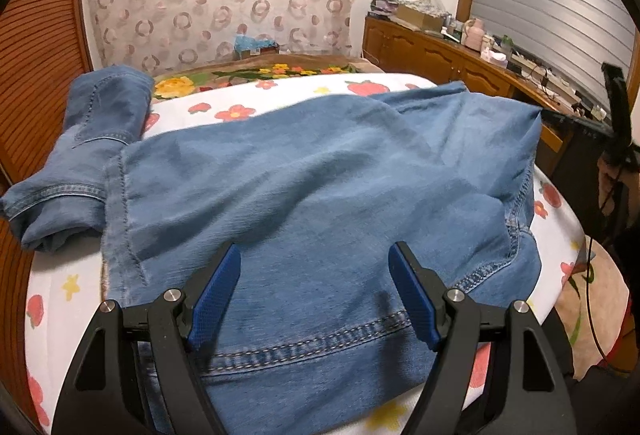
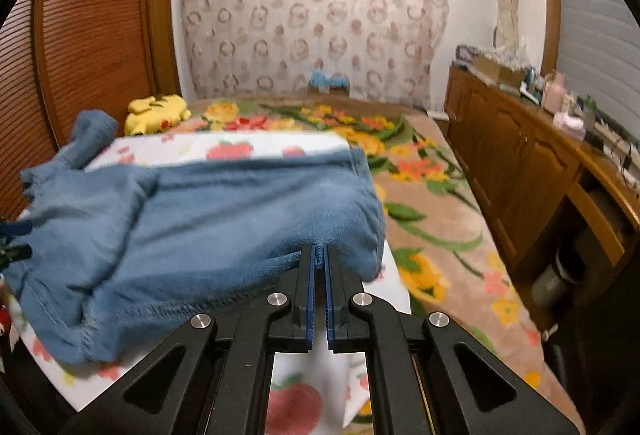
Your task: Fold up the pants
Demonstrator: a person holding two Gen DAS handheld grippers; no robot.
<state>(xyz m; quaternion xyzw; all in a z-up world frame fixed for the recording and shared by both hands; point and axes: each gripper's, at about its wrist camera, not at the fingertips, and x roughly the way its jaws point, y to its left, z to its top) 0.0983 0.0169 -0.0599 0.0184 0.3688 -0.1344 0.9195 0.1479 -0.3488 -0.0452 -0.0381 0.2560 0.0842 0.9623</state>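
while right gripper [image 2: 319,255] pinches pants [image 2: 208,211] edge, left gripper [image 1: 316,255] wide, pants seemingly lengthwise left-right

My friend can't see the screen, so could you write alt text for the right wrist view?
The right hand-held gripper pinches an edge of blue denim pants lying on a strawberry-print sheet. Behind are a floral blanket, a yellow plush toy and a wooden sideboard.

Blue denim pants [image 1: 320,171], partly folded, rumpled, spread over floral sheet [image 1: 60,299]
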